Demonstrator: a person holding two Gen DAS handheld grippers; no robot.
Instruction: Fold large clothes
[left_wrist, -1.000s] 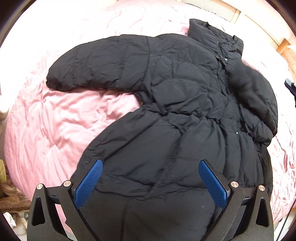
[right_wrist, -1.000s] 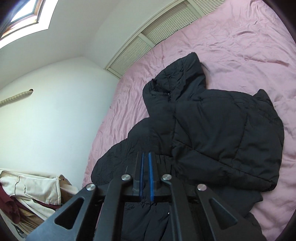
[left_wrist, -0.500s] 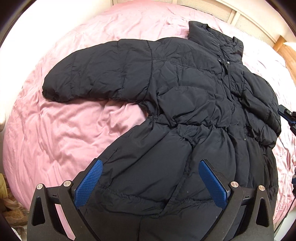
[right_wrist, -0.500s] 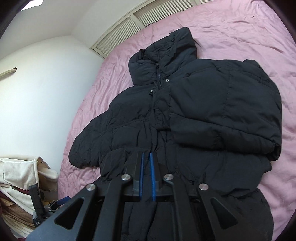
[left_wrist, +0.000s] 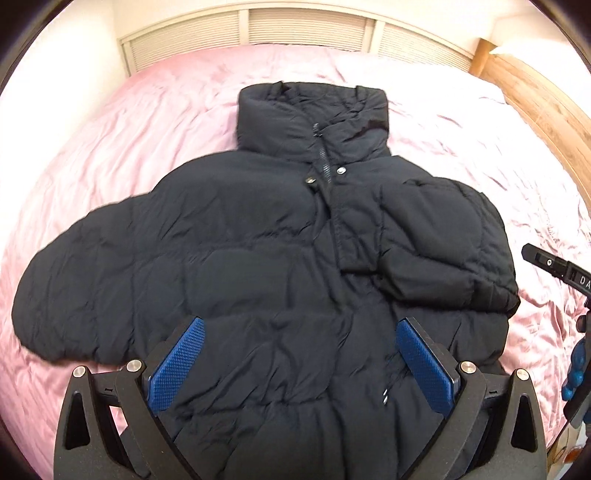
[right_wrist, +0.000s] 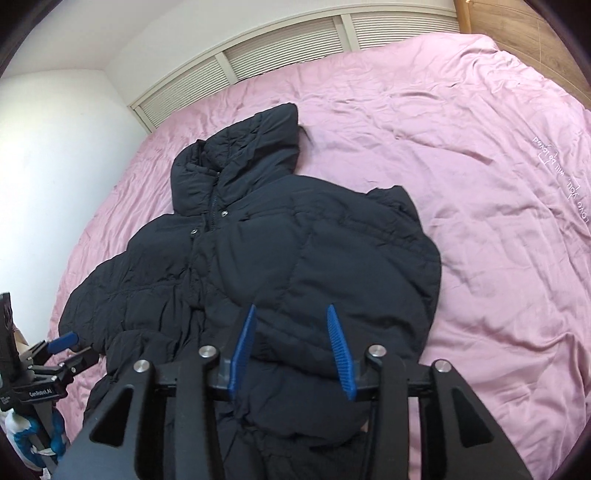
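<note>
On the pink bedspread (right_wrist: 424, 122), toward its near edge, I see the black puffer jacket (left_wrist: 266, 266) lying front-up directly beneath both grippers. My left gripper (left_wrist: 301, 363) hangs spread wide over its lower body, and my right gripper (right_wrist: 293, 349) stands partly parted, empty, above the sleeve (right_wrist: 332, 258) folded across the chest. The collar (left_wrist: 314, 114) points to the bed's far edge, the other sleeve (left_wrist: 92, 277) splayed outward.

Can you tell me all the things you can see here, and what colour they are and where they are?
puffer jacket: one, black, spread flat on the bed, one sleeve folded over its front, the other lying out to the side
bed cover: one, pink, wrinkled, under the jacket
slatted panel: one, cream, behind the bed
wooden bed frame: one, light brown, along the bed's edge
left gripper: one, black with blue fingers, open above the jacket
right gripper: one, black with blue fingers, open above the folded sleeve
</note>
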